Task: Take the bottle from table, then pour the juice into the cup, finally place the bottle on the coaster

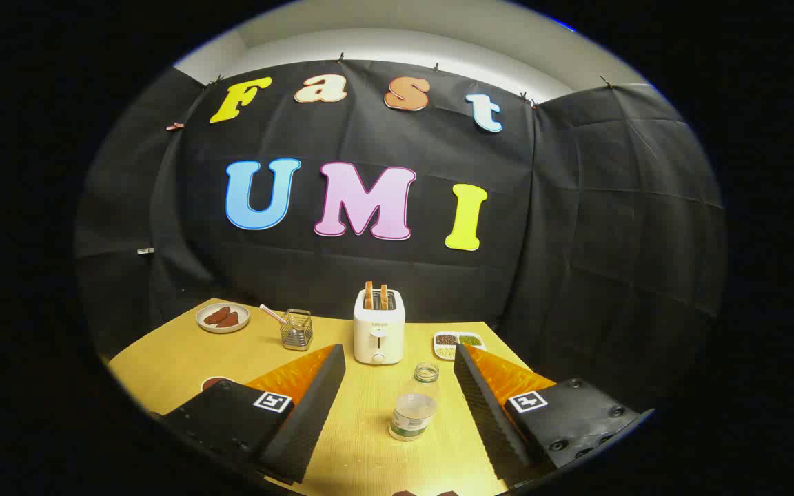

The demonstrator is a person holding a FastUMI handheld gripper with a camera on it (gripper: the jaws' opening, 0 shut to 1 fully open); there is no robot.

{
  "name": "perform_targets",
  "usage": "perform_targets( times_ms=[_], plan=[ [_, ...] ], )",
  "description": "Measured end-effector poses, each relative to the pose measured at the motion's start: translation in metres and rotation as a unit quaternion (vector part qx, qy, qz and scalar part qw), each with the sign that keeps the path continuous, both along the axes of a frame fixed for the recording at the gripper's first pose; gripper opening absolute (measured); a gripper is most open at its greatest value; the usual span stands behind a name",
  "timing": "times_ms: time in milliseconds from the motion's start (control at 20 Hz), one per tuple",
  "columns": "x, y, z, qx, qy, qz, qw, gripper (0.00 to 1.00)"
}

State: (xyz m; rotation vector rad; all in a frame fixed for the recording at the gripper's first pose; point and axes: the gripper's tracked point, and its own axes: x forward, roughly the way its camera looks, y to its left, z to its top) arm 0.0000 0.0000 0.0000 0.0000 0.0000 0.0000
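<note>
The jaws of the gripper [397, 386] stand spread wide above the tabletop [163, 365], pinching nothing. Between them, a little nearer the right finger and touching neither, stands one clear bottle [416, 406], upright, its mouth open with no cap, a pale label around its lower part. Nothing lies between the fingers and the bottle.

Just beyond the bottle, straight ahead, stands one white toaster [379, 334] with two slices of toast [376, 296] sticking up from its slots. To the left of the toaster is one small wire basket [297, 329] with a striped straw [271, 314] leaning out of it. Farther left, near the tabletop's far corner, sits one round plate [223, 318] with two reddish-brown pieces of food on it. To the right of the toaster, partly behind the right finger, lies one white divided dish [457, 342] holding dark, green and pale grains in separate compartments. One dark round disc [215, 381], perhaps the coaster, peeks out from behind the left finger.
</note>
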Motion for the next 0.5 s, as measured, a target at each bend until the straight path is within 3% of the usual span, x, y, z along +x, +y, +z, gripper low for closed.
perform_targets(
  times_ms=[500],
  plan=[
    [0.0068,-0.0007,-0.0102,0.010,0.015,-0.001,1.000,0.98]
  ],
)
